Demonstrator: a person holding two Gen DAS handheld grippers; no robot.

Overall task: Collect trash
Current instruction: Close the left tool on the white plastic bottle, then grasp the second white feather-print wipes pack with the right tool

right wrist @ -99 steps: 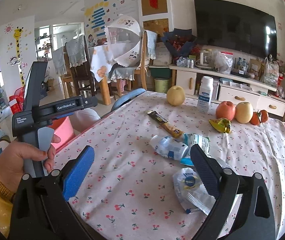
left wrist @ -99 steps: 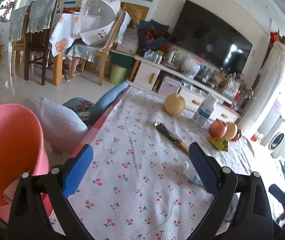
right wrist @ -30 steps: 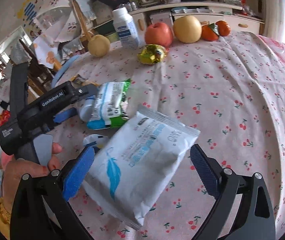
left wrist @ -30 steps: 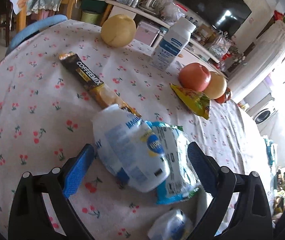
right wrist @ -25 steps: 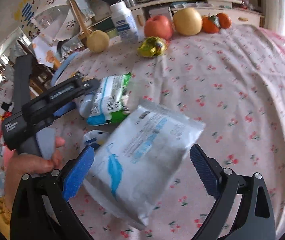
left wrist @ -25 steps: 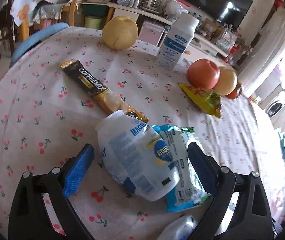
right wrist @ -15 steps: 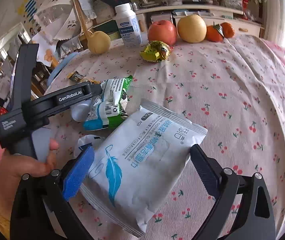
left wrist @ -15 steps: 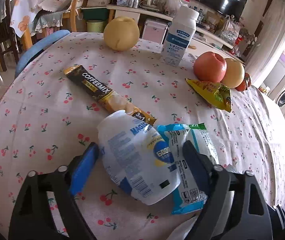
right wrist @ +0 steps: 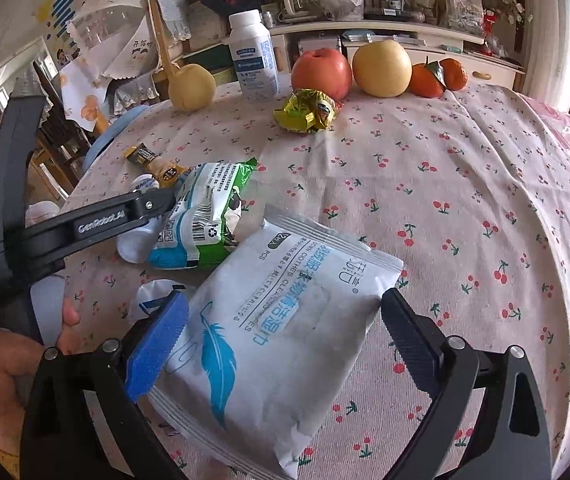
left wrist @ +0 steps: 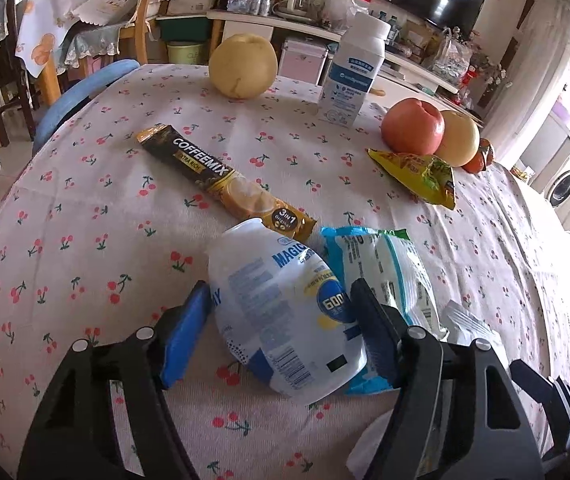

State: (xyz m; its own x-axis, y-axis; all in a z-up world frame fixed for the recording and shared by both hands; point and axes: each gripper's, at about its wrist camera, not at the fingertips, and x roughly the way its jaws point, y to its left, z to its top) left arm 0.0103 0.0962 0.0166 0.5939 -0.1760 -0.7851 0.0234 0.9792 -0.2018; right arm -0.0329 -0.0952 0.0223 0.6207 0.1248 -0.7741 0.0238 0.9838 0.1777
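Note:
In the left wrist view my left gripper (left wrist: pixel 281 320) has closed on a white and blue plastic pouch (left wrist: pixel 281 304) lying on the cherry-print tablecloth (left wrist: pixel 85 220); both pads touch its sides. A blue and green wipes packet (left wrist: pixel 389 268) lies right of it, a coffee mix sachet (left wrist: pixel 221 180) behind it. In the right wrist view my right gripper (right wrist: pixel 281 328) is open, its fingers either side of a white cleaning-wipes pack (right wrist: pixel 269 328) on the cloth. The left gripper (right wrist: pixel 117 216) shows there beside the green packet (right wrist: pixel 205 216).
A yellow crumpled wrapper (left wrist: pixel 417 172), a pear (left wrist: pixel 243 66), a white bottle (left wrist: pixel 355 70), an apple (left wrist: pixel 413 126) and more fruit (right wrist: pixel 383 62) stand at the table's far side. A small white wrapper (right wrist: pixel 153 292) lies by the right gripper. Chairs and a TV cabinet stand beyond.
My left gripper moved in over the table and closed its fingers onto the white and blue pouch. My right gripper came down around the white wipes pack and stays open.

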